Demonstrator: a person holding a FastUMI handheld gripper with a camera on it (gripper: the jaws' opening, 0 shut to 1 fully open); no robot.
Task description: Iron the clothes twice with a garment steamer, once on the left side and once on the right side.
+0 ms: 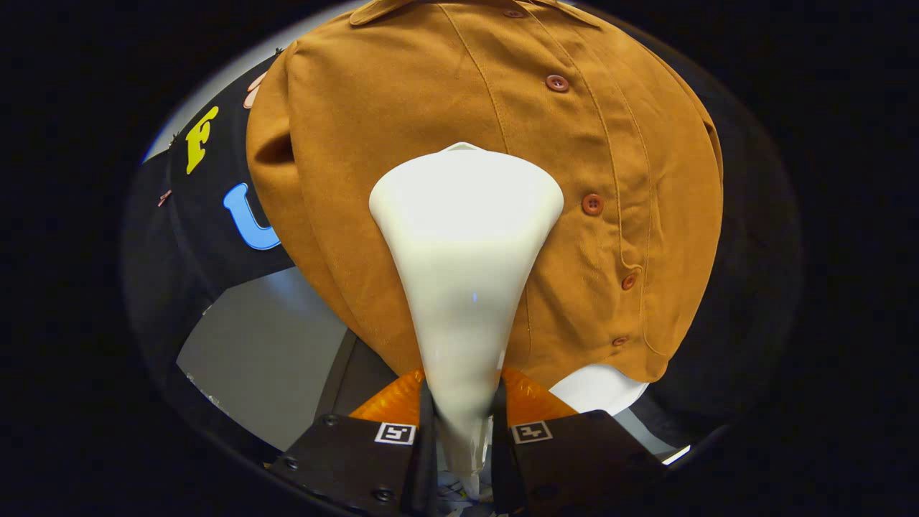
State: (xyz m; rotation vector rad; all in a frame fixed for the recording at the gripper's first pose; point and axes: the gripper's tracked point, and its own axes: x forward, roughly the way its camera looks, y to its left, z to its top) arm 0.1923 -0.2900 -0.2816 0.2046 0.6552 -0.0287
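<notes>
Clamping white steamer (465, 237) handle, hand-held gripper (463, 420) points its head at brown buttoned shirt (402, 108) w/ fingers closed.

Support: a white form (599, 388) peeks out below the hem of the brown shirt (402, 93) draped over it.
Surface: grey plane (266, 359), near left, beneath the shirt.
Gripper (463, 409): fingers clamp the steamer (463, 237) neck.
</notes>
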